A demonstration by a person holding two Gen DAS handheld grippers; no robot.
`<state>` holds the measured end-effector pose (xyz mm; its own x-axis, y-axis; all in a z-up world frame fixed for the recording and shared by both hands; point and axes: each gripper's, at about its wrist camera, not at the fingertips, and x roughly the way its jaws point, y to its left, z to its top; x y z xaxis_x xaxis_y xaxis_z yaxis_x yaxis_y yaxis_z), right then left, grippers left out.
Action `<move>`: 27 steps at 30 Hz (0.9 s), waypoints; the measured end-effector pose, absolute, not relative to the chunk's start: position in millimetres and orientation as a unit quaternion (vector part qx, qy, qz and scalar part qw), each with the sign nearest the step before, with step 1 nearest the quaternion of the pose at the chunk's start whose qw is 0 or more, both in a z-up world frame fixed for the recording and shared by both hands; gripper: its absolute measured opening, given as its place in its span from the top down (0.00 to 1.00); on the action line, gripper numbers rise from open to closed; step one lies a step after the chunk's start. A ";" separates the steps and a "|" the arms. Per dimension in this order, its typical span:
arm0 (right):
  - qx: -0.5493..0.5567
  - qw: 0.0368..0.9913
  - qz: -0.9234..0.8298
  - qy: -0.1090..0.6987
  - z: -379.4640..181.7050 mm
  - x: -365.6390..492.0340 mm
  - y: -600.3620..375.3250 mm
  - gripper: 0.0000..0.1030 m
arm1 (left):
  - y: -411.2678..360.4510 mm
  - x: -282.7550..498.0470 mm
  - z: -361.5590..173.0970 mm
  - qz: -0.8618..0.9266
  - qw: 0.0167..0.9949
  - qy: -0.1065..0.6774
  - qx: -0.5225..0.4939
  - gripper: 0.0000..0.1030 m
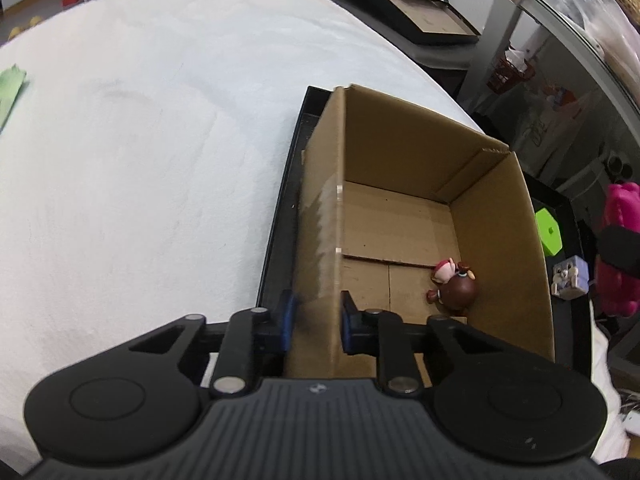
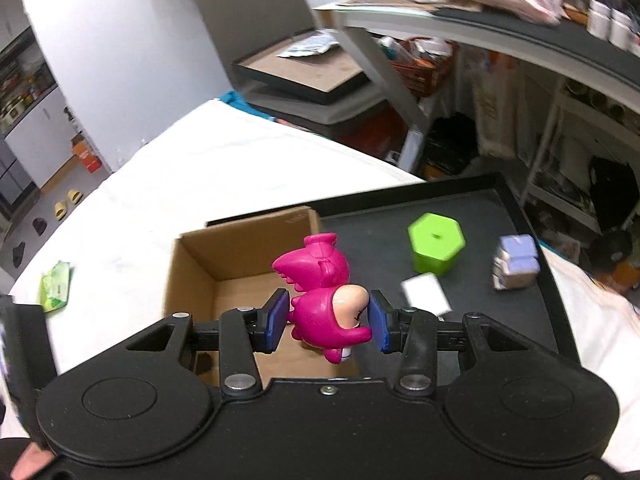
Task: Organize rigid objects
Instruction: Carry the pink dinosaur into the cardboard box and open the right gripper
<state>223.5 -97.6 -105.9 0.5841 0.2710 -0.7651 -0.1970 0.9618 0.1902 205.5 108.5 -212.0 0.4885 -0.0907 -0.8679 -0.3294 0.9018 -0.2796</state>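
Observation:
An open cardboard box (image 1: 400, 152) stands on a black tray (image 1: 280, 216). My left gripper (image 1: 318, 312) is shut on the box's near left wall, one blue pad outside and one inside. A small brown and pink figurine (image 1: 456, 286) lies on the box floor. My right gripper (image 2: 329, 318) is shut on a magenta toy figure (image 2: 316, 280), held in the air above the near right edge of the box (image 2: 240, 240). That magenta toy (image 1: 620, 216) also shows at the right edge of the left wrist view.
On the tray (image 2: 480, 208) right of the box sit a green hexagonal block (image 2: 436, 246), a lavender cube toy (image 2: 516, 262) and a white card (image 2: 426, 294). A green packet (image 2: 56, 286) lies on the white cloth. Shelves and clutter stand beyond the table.

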 end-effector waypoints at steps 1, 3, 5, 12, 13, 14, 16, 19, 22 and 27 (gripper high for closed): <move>0.039 0.889 0.136 0.436 -105.3 223.7 -91.1 0.59 | 110.3 205.3 -212.9 0.069 0.836 0.501 -0.215 0.80; 0.033 0.888 0.144 0.435 -105.7 223.9 -78.4 0.59 | 112.8 203.9 -214.2 0.066 0.836 0.499 -0.217 0.80; 0.026 0.887 0.149 0.436 -106.4 223.6 -66.3 0.59 | 114.5 202.7 -215.0 0.063 0.837 0.497 -0.221 0.80; 0.013 0.882 0.154 0.446 -115.9 226.1 -36.3 0.59 | 124.2 201.2 -218.1 0.053 0.832 0.496 -0.245 0.79; 0.013 0.881 0.154 0.448 -117.4 227.2 -33.3 0.59 | 125.0 202.0 -218.3 0.052 0.831 0.496 -0.247 0.79; 0.013 0.880 0.154 0.449 -118.2 227.5 -30.5 0.59 | 125.5 201.9 -218.7 0.050 0.831 0.495 -0.248 0.79; 0.012 0.879 0.155 0.452 -120.4 229.2 -25.0 0.59 | 127.1 202.4 -219.0 0.048 0.830 0.496 -0.250 0.79; 0.009 0.876 0.154 0.456 -123.0 231.6 -17.0 0.59 | 129.4 202.8 -220.0 0.044 0.829 0.496 -0.255 0.79; 0.013 0.875 0.165 0.455 -122.0 233.9 -9.2 0.58 | 130.6 202.6 -220.9 0.042 0.828 0.496 -0.258 0.79; 0.018 0.879 0.167 0.447 -119.1 233.8 -6.1 0.34 | 128.9 202.6 -219.4 0.039 0.830 0.495 -0.255 0.77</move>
<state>233.8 -6.1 -119.1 0.5453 0.3091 -0.7792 -0.2769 0.9438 0.1806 202.6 128.9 -219.4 0.5065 -0.1887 -0.8413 -0.3166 0.8669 -0.3850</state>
